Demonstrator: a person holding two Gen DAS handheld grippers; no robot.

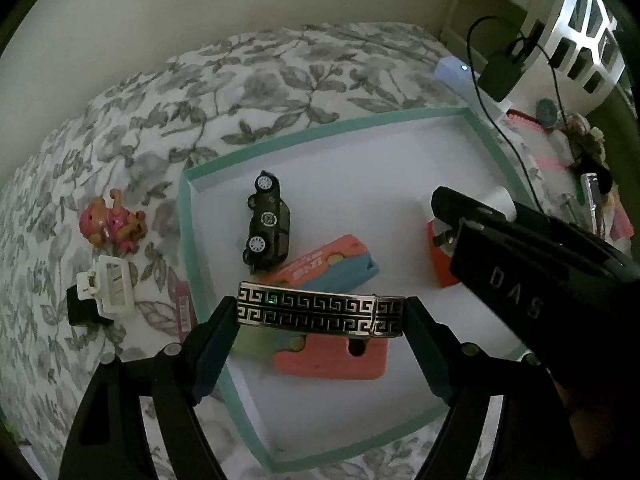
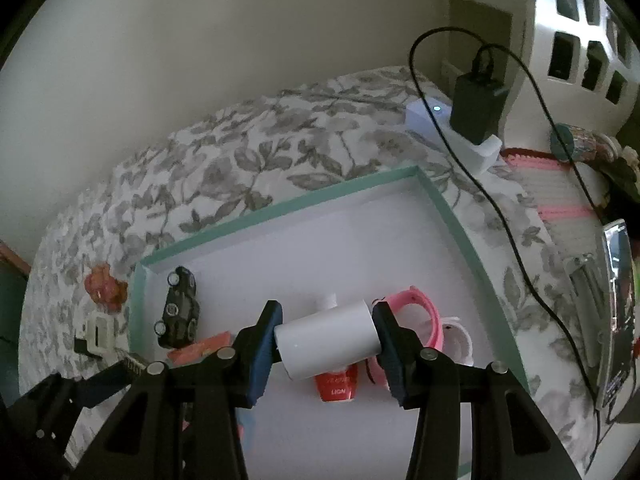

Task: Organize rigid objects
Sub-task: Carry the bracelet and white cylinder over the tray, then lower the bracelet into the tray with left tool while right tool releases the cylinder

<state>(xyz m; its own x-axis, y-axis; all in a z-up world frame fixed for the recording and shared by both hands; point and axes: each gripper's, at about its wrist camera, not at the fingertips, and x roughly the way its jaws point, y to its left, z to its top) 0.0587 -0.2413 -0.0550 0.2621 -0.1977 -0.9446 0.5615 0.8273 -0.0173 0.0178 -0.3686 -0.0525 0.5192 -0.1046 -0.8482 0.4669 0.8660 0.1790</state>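
Left gripper (image 1: pixel 320 314) clamped on a silver metal bracelet with black Greek-key pattern (image 1: pixel 320 312), held crosswise between both pads, over the near part of a shallow white tray with teal rim (image 1: pixel 185 216); directly under the bracelet a coral foam block with notches (image 1: pixel 332 360), just beyond it a coral-and-blue flat card-like piece (image 1: pixel 332 266); further ahead and slightly left a black toy car with white wheels (image 1: pixel 268 222) lying on its side inside the tray; to the right, the right gripper's black body marked DAS (image 1: pixel 516 256) crosses the view, an orange-red item (image 1: pixel 438 256) partly hidden behind it; left of the left gripper, outside the tray on the grey floral bedspread (image 1: pixel 240 92), a white hair claw clip (image 1: pixel 108 284) and beyond it a pink-and-tan toy puppy figure (image 1: pixel 112 222); far right a black charger with cable (image 1: pixel 500 72); right gripper (image 2: pixel 326 344) closed on a white cylindrical roll (image 2: pixel 326 342), pads pressing its two ends, over the same tray; just below the roll a red tube labelled LION (image 2: pixel 336 386); to its right a pink silicone wristband (image 2: pixel 424 316) and a white rounded item (image 2: pixel 460 340), shape unclear; ahead-left the toy car again, far wall behind.
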